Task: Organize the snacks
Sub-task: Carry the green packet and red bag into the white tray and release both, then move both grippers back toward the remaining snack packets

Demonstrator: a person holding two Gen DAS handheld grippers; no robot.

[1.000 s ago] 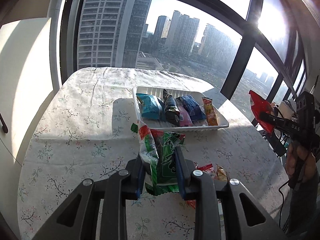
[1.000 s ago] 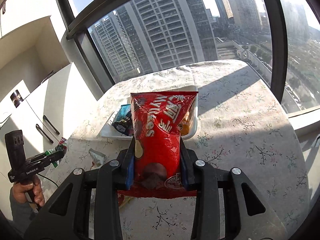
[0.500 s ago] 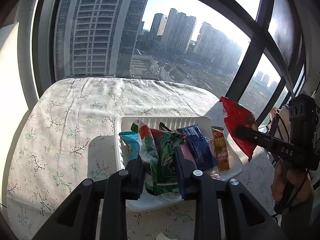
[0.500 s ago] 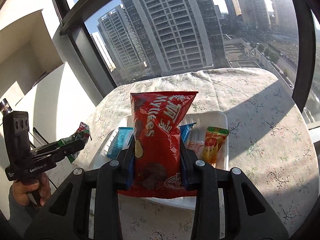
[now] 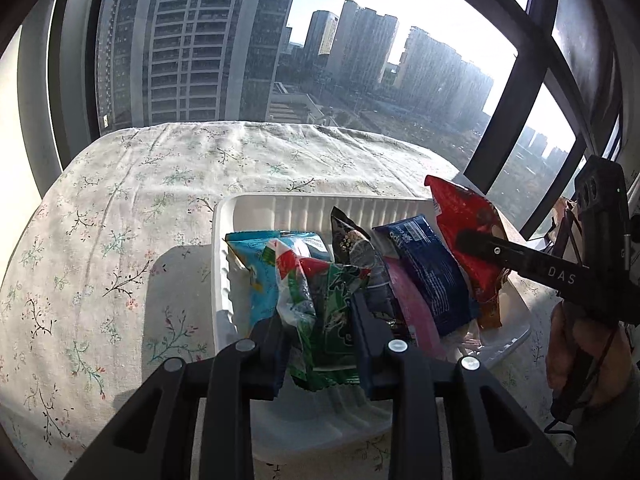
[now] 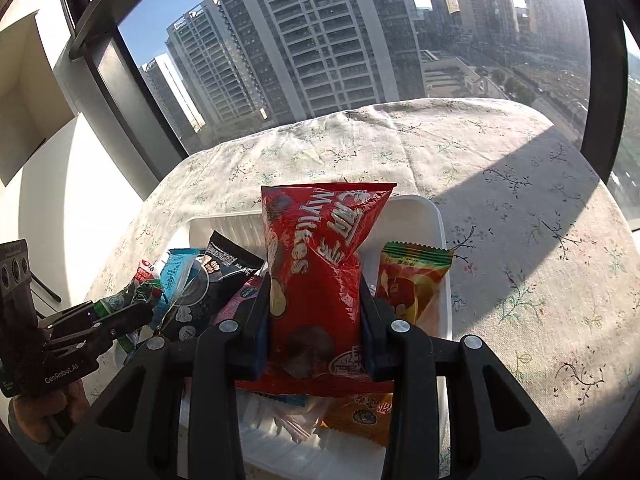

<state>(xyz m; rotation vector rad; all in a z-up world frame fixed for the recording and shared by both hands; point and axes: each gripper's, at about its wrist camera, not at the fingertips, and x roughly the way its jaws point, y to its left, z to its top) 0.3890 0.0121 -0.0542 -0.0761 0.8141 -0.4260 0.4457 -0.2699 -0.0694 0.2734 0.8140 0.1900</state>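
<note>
Both snack-gripping tools advanced over tray (image 5: pixel 224 236); floral tablecloth (image 5: pixel 120 200) — sunlit windows (image 5: pixel 240 40).

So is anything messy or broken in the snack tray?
Nothing looks broken or spilled. The snacks already in the tray lean on each other in a loose row, and the green bag and red bag are still held above it.

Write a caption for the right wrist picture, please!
Right gripper holds a red snack bag above the white tray of snacks.
</note>
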